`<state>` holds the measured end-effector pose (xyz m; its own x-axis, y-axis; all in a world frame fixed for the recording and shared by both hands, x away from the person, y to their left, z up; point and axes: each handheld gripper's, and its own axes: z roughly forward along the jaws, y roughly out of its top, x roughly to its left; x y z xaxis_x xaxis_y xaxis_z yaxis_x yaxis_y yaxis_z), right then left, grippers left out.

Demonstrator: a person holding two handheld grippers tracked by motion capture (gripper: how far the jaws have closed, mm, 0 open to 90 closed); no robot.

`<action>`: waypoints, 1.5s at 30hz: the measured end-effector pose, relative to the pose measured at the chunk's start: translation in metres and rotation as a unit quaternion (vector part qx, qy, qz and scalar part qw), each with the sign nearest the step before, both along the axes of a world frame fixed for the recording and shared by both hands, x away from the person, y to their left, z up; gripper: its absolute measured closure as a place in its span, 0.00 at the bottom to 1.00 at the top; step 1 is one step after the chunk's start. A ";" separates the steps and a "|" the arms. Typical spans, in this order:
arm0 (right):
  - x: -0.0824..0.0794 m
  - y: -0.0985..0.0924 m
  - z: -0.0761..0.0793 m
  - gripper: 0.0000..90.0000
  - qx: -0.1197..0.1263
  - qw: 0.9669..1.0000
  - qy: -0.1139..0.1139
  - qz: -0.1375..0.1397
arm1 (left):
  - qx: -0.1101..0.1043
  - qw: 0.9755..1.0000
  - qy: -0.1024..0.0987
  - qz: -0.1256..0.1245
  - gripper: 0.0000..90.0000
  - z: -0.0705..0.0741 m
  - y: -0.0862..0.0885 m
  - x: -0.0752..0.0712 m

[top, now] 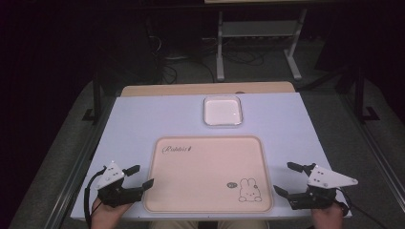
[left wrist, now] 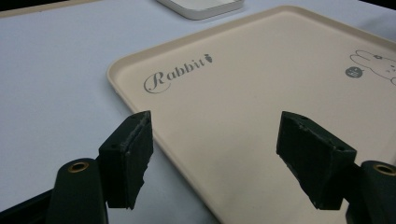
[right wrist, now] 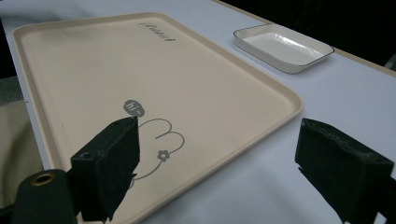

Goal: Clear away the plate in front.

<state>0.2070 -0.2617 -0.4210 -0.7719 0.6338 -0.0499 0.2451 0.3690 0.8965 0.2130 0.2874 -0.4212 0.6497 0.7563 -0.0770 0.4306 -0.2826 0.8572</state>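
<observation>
A beige tray (top: 208, 174) printed with a rabbit drawing (top: 249, 190) is lying flat on the white table (top: 143, 119), near its front edge; a shallow white dish (top: 222, 110) is sitting just beyond the tray's far edge, apart from it. The left gripper (top: 139, 175) is being held at the tray's left front corner, its jaws spread wide and nothing being gripped; one jaw is straddling the tray's rim in the left gripper view. The right gripper (top: 288, 178) is being held just beside the tray's right front corner, its jaws likewise gaping wide with nothing between them.
</observation>
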 end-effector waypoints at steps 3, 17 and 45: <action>0.000 0.000 0.000 0.14 -0.001 1.000 -0.001 -0.002 | -0.008 1.000 0.009 -0.002 0.31 -0.001 -0.001 0.001; -0.001 0.001 0.000 0.15 -0.003 1.000 -0.001 -0.007 | -0.018 0.999 0.018 -0.034 0.30 0.002 -0.020 0.015; -0.001 0.002 0.000 0.15 0.012 1.000 -0.014 -0.007 | 0.002 0.997 0.017 -0.079 0.30 0.015 -0.079 0.070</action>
<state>0.2060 -0.2597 -0.4206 -0.7612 0.6461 -0.0567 0.2246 0.3446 0.9115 0.2825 0.2083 -0.4066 0.7579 0.6448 -0.0990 0.4098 -0.3525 0.8413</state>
